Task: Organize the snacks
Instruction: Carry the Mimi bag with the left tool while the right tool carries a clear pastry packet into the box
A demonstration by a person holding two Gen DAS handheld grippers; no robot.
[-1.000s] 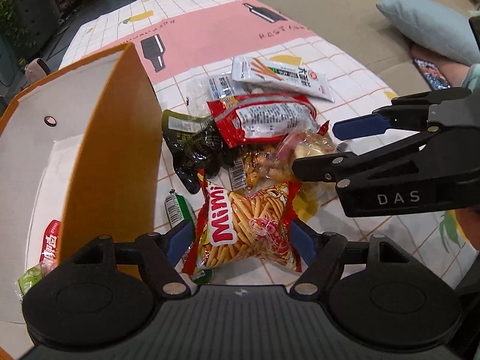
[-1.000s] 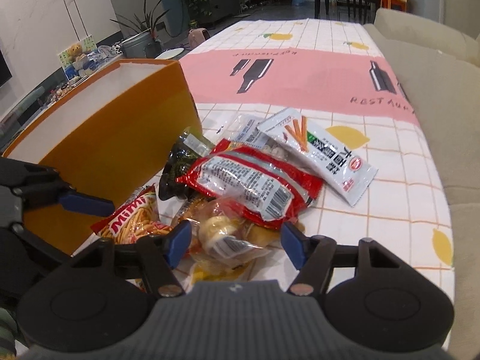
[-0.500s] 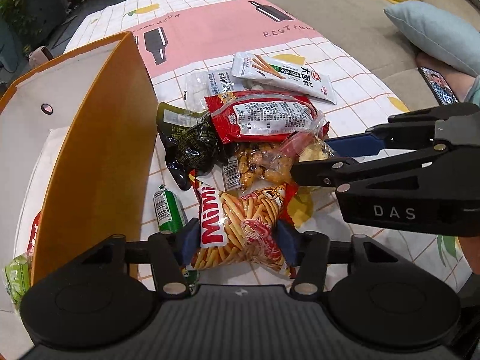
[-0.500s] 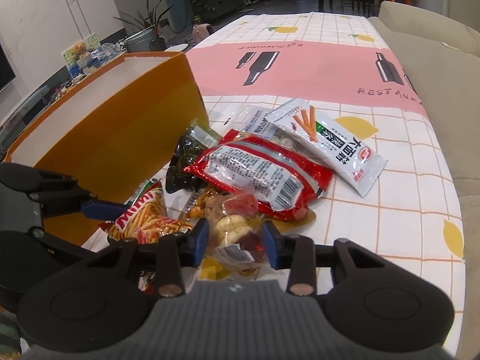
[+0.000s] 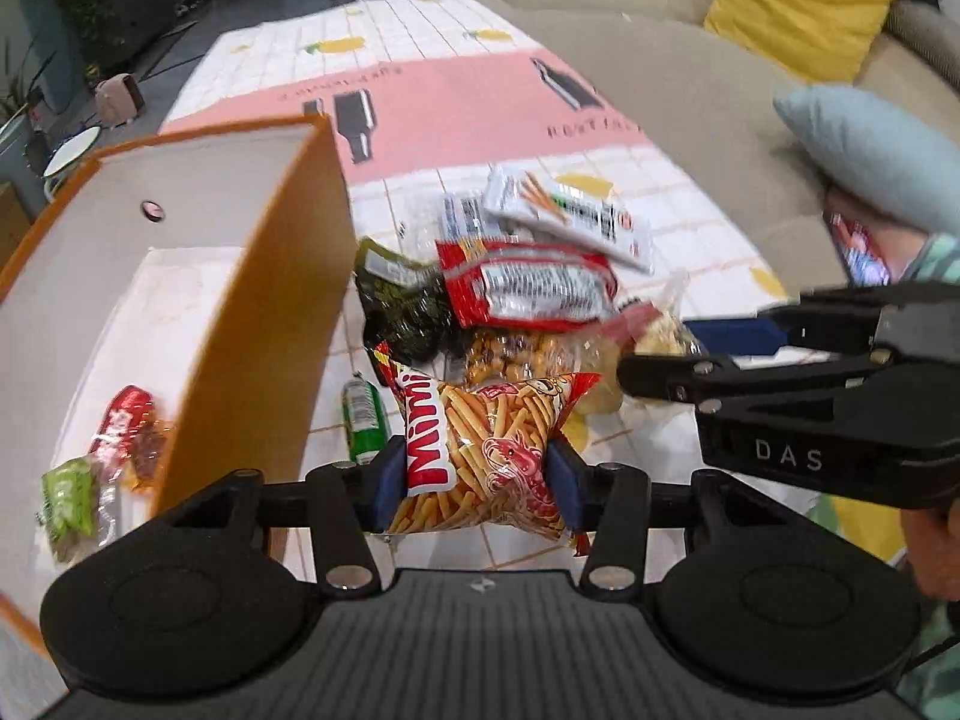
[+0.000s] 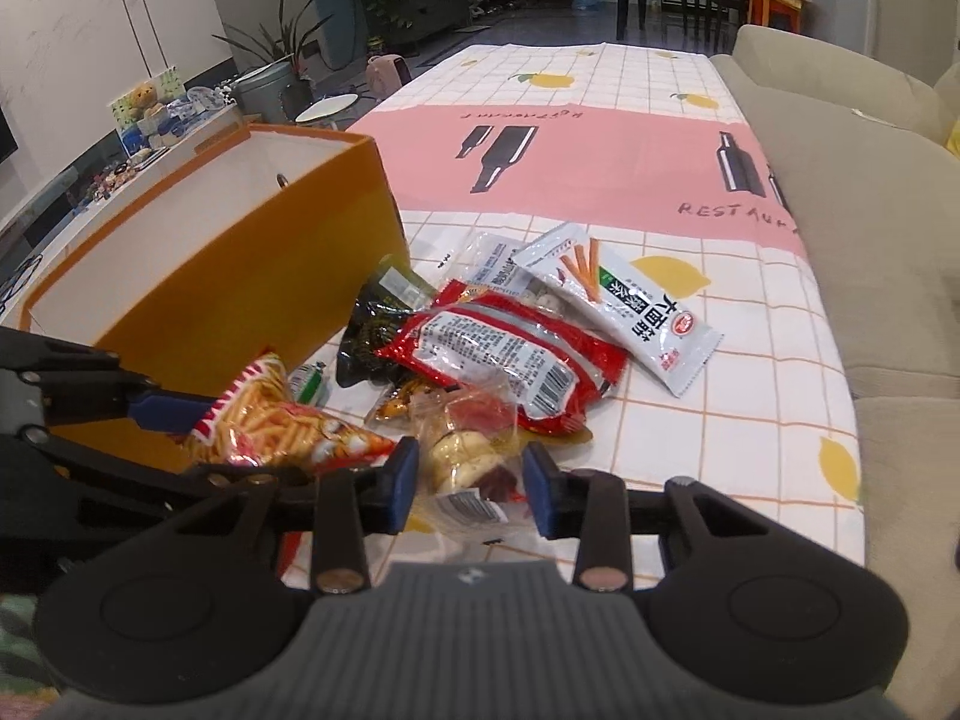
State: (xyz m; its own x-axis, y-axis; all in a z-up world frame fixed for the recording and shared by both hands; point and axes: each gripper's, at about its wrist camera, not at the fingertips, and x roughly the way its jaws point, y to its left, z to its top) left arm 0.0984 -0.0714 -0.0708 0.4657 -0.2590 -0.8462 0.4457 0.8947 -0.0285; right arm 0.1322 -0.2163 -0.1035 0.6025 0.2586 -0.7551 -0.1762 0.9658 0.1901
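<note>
My left gripper [image 5: 471,483] is shut on the red Mimi fries bag [image 5: 480,450] and holds it beside the orange box [image 5: 258,324]. The bag also shows in the right wrist view [image 6: 270,420]. My right gripper [image 6: 470,489] is shut on a clear bag of yellow snacks [image 6: 462,456]; it shows in the left wrist view [image 5: 654,336] at the right. A pile lies on the tablecloth: a red packet [image 6: 498,354], a white packet [image 6: 624,306], a dark packet [image 6: 372,336], a small green packet [image 5: 363,411]. Some snacks [image 5: 120,426] lie inside the box.
The orange box [image 6: 240,276] stands left of the pile, open at the top. A beige sofa [image 6: 870,240] runs along the table's right side, with a blue cushion [image 5: 870,150] and a yellow one [image 5: 798,6]. A checked cloth [image 6: 750,450] covers the table.
Both grippers have closed on their bags. The left gripper has lifted the Mimi bag and the view now looks further into the box.
</note>
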